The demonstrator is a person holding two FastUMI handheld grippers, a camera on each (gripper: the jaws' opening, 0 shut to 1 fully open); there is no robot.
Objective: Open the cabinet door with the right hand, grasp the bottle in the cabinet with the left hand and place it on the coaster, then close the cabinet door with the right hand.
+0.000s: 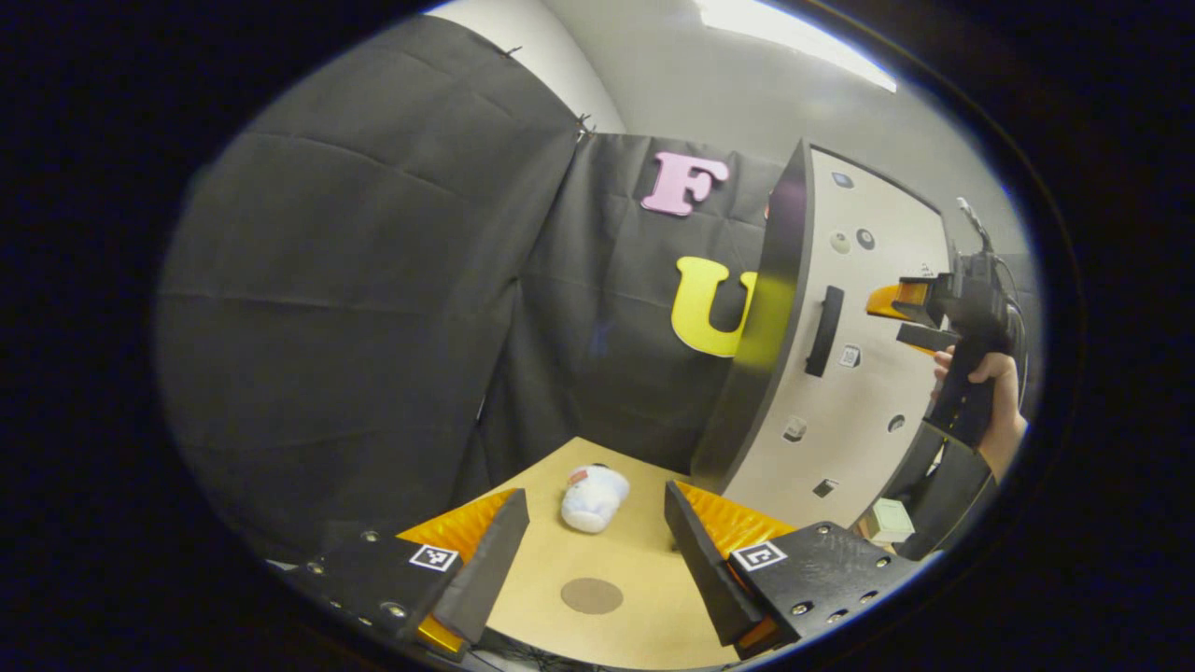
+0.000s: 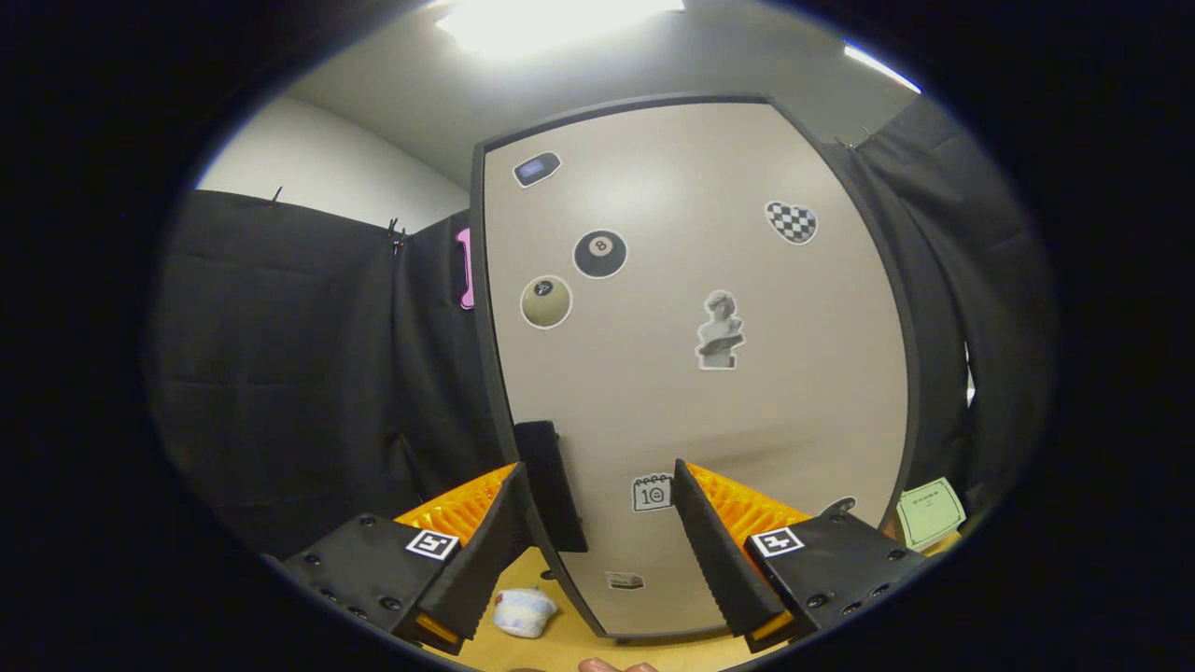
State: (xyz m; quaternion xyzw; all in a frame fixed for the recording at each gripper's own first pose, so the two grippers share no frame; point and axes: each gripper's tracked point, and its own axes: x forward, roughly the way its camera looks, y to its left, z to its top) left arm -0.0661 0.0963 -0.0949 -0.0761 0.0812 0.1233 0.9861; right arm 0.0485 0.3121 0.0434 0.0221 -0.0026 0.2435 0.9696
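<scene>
- Left gripper (image 1: 597, 551): fingers spread wide, empty, over the table (image 1: 644, 560) — bottle (image 1: 594, 497) and coaster (image 1: 591, 595) ahead.
- Right gripper (image 2: 597, 551): fingers wide apart, straddling the cabinet door (image 2: 691, 373) handle (image 2: 551, 485) — not pressing it.

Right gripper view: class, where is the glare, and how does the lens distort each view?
Right gripper view: ceiling light blown out white, cabinet door edges bowed outward. Left gripper view: the door curves too; a bright ceiling strip sits at the top.
</scene>
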